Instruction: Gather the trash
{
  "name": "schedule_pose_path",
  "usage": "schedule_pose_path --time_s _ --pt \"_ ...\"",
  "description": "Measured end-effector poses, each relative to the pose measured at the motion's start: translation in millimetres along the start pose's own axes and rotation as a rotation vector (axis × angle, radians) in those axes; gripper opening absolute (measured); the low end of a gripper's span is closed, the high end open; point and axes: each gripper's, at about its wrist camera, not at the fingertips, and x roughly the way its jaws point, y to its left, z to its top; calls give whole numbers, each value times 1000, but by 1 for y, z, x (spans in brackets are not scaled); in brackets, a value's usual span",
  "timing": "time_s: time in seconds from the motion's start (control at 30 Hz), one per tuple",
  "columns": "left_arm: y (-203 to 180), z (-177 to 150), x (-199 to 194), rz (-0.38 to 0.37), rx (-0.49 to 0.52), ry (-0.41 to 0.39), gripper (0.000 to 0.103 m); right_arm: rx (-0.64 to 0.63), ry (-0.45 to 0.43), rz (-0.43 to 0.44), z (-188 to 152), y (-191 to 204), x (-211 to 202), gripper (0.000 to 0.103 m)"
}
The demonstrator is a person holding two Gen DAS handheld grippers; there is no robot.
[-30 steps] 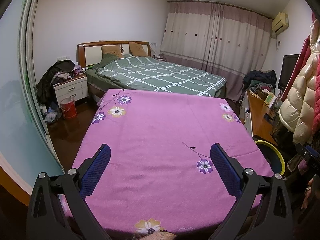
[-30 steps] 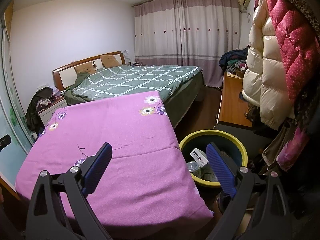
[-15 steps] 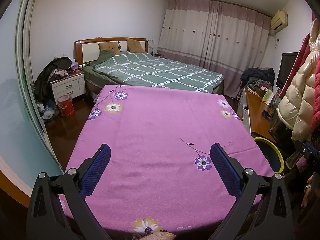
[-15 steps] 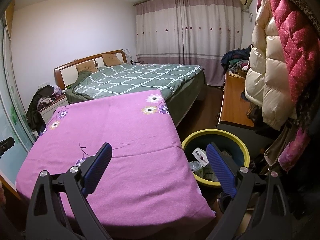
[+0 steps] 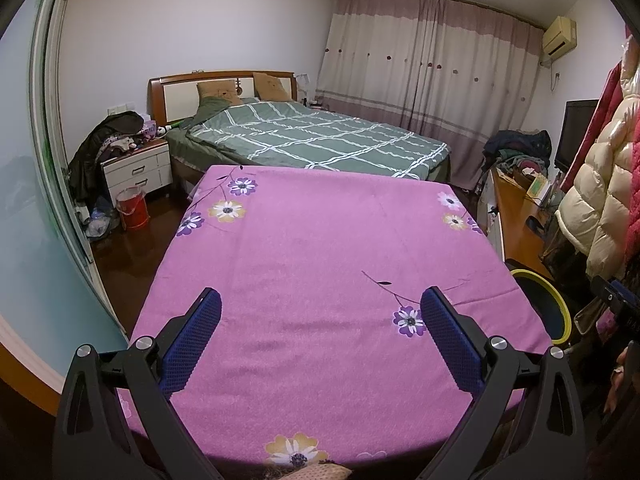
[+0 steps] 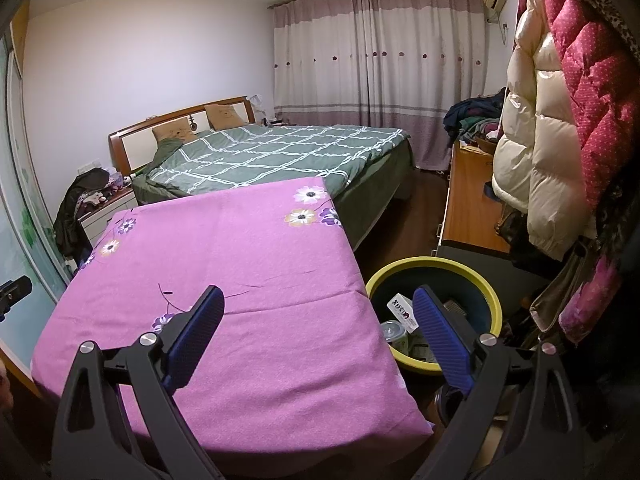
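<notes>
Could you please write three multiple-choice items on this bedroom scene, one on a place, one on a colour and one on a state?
1. Where does the bin stand?
A. on the floor beside the pink-covered surface
B. on the green bed
C. on the nightstand

2. What colour is the bin's rim?
A. red
B. yellow
C. white

3. How do the fingers of the right gripper stand?
A. shut on a white box
B. shut on nothing
C. wide apart, holding nothing

Answers:
1 A, the right wrist view shows it low at the surface's right edge.
2 B, a yellow ring runs round the dark inside.
3 C, the blue fingers stand apart with nothing between them.
</notes>
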Motion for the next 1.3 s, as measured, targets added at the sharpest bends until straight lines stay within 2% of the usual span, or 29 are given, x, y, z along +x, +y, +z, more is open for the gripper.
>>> schedule_pose_path --time_s 1.3 --pt "-2 -5 10 -11 -2 16 98 -9 20 11 -4 4 9 91"
